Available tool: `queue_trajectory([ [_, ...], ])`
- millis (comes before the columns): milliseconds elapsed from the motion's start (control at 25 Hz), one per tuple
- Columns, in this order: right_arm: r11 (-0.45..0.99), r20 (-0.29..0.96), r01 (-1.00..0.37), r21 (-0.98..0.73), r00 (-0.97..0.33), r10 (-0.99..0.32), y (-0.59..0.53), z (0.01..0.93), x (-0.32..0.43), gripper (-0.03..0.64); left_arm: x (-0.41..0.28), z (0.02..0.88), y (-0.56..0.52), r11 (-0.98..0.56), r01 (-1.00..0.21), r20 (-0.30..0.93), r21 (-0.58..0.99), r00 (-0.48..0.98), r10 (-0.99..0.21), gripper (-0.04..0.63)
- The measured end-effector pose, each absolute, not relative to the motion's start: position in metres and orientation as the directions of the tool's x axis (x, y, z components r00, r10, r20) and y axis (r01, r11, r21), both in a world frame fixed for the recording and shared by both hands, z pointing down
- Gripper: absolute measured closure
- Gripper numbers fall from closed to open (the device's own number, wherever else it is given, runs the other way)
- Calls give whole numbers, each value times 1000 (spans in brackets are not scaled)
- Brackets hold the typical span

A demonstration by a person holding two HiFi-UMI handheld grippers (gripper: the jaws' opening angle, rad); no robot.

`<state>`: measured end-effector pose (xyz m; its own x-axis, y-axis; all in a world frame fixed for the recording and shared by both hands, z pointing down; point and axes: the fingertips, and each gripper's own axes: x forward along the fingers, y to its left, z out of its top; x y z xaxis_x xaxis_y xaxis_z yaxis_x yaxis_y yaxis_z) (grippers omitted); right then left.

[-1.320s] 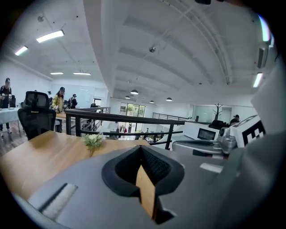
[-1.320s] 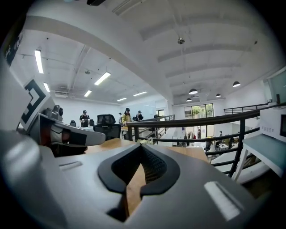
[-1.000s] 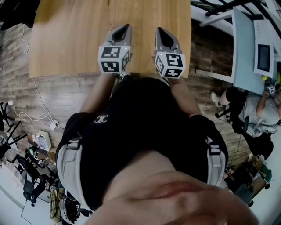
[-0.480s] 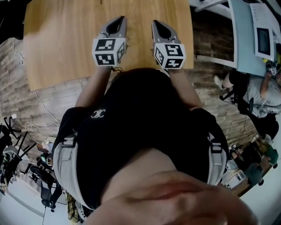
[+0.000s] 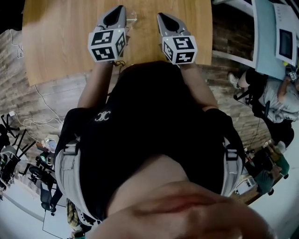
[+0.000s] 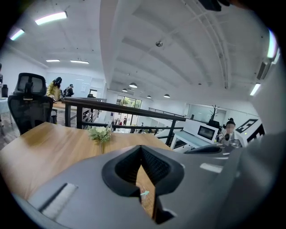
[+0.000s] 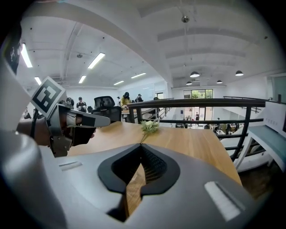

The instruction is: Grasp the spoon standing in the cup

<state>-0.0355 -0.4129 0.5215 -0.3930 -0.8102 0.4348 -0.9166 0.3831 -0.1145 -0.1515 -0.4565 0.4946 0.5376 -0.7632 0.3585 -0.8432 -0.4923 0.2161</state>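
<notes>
No cup or spoon shows in any view. In the head view both grippers reach out over the near part of a wooden table [image 5: 60, 42], side by side. My left gripper [image 5: 120, 8] has its jaws drawn together to a point, and so does my right gripper [image 5: 160, 15]. In the left gripper view the left gripper [image 6: 142, 147] leaves only a thin slit with table wood behind it and nothing held. The right gripper [image 7: 141, 146] looks the same, shut and empty. A small teal speck [image 6: 145, 193] shows through the left slit, too small to tell.
A small bunch of white flowers [image 7: 150, 126] stands far out on the table, also seen from the left gripper [image 6: 100, 134]. A black railing [image 7: 201, 103] runs behind the table's far edge. A black office chair [image 6: 29, 105] stands at the left.
Both grippers have moved up the picture, further out over the table, still side by side. Their jaws look unchanged.
</notes>
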Motion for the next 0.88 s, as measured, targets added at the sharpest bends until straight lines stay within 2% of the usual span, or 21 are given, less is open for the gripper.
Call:
queue_trajectory([
  [120, 461, 458, -881, -106, -455, -764, -414, 527, -52, 617, -160, 496, -448, -459, -860, 366, 222, 510, -778, 583],
  [280, 487, 490, -859, -158, -496, -716, -420, 544, -65, 612, -166, 502, -438, -445, -869, 377, 216, 494, -783, 583],
  [360, 499, 520, -842, -205, -526, -673, -420, 556, -76, 512, -172, 502, -435, -437, -872, 378, 220, 489, -786, 583],
  [680, 544, 641, -819, -184, -519, -565, -417, 608, -105, 514, -184, 501, -426, -441, -871, 368, 218, 492, -789, 583],
  [880, 524, 683, -837, -156, -475, -555, -416, 629, -106, 517, -186, 500, -418, -444, -869, 366, 218, 495, -788, 583],
])
